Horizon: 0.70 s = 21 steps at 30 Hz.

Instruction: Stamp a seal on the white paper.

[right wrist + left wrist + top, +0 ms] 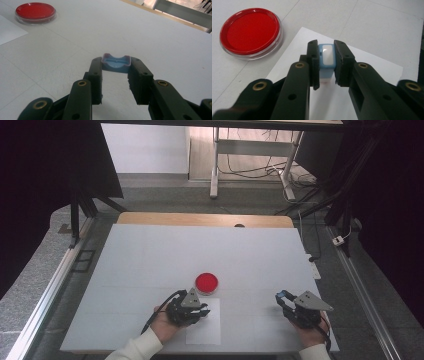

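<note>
Bright, even overhead light on the white table top [150,265] — dark, murky surroundings; near black jaws blur softly in both gripper views.

Left gripper [200,310] over paper [206,330], beside red dish [206,282].

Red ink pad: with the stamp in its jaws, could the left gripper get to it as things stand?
Probably yes. The left gripper holds the blue stamp over the white paper, and the red ink pad lies open just beyond, with only bare table between.

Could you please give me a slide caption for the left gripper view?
Left gripper clamps a blue stamp over white paper, beside the red ink pad.
</note>
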### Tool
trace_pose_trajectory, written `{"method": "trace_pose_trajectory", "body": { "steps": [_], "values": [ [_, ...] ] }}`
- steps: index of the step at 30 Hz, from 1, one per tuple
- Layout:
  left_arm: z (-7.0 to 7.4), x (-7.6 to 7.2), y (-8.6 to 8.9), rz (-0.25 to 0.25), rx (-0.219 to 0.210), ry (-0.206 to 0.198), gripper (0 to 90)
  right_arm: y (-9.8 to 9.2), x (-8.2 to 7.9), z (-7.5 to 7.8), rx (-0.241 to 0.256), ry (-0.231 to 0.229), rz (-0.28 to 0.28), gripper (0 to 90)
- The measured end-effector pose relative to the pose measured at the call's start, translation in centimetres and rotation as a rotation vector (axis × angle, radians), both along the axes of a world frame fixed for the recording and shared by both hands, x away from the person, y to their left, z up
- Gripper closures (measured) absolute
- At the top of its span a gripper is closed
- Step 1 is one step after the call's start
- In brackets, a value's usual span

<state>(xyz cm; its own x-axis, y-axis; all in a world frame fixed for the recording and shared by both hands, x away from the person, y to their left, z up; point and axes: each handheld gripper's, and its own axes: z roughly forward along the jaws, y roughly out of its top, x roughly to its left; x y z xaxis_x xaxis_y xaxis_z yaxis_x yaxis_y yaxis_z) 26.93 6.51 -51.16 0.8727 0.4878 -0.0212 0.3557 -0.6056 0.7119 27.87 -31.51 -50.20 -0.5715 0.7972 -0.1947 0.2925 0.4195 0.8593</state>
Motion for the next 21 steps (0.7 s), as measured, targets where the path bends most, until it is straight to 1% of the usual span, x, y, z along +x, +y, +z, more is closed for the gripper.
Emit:
{"method": "trace_pose_trajectory", "body": {
  "steps": [3, 6, 15, 18, 21],
  "values": [
    [-0.03, 0.1, 0.09, -0.002, -0.006, 0.009, 75.8, 0.02, -0.01, 0.01, 0.003, 0.0, 0.002, 65.2],
    [-0.04, -0.01, 0.04, -0.004, 0.001, -0.002, 75.8, 0.04, -0.03, 0.03, 0.003, -0.002, 0.004, 65.1],
    [-0.08, -0.08, 0.03, -0.002, 0.002, -0.007, 75.8, 0.03, -0.08, 0.09, 0.005, -0.005, 0.004, 65.1],
    [-0.04, -0.25, -0.13, 0.002, 0.013, -0.018, 75.8, 0.05, -0.08, 0.08, 0.003, -0.005, 0.005, 65.1],
    [0.04, -0.22, -0.21, 0.002, 0.022, -0.015, 75.8, 0.02, -0.05, 0.06, 0.004, -0.004, 0.004, 65.1]
  ]
}}
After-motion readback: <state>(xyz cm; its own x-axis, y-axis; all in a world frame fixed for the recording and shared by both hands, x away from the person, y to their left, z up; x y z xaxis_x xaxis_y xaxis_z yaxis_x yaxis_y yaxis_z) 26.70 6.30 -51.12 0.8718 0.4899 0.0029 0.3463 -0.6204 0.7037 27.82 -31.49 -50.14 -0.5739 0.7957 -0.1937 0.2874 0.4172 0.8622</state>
